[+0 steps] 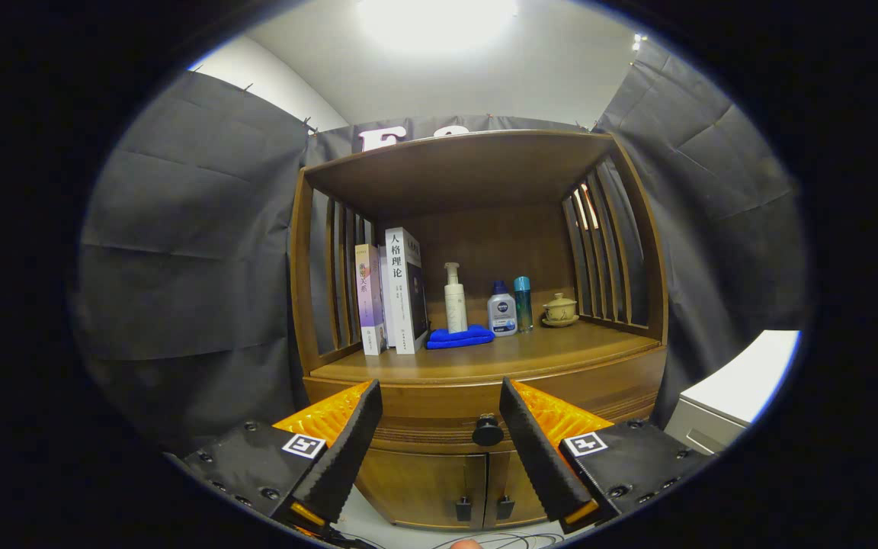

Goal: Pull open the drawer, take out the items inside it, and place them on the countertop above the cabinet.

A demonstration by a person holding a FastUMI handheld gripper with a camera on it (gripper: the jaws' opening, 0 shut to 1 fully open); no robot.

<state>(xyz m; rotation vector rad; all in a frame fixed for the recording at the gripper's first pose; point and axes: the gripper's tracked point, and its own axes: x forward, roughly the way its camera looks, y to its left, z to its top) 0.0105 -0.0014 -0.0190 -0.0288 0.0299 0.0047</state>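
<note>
— Holding the gripper [439, 450] with its fingers spread wide and nothing between them, we face the cabinet [485, 396] head on. Where is the drawer?

— We see its front [439, 415] just beyond the fingertips, shut, with the dark round knob [488, 432] sitting in the gap, nearer the right finger. The items inside are hidden from us.

— So how do we take the knob well?

— We judge we should shift slightly right to centre it, ease forward until both pads flank it, close firmly, then pull straight back, level, so the drawer doesn't bind.

— And further out?

— Above lies the countertop [546, 347], carrying books [393, 293], a blue cloth [460, 336], three bottles [501, 309] and a small lidded cup [560, 309]. We see bare wood along its front edge for placing things.
</note>
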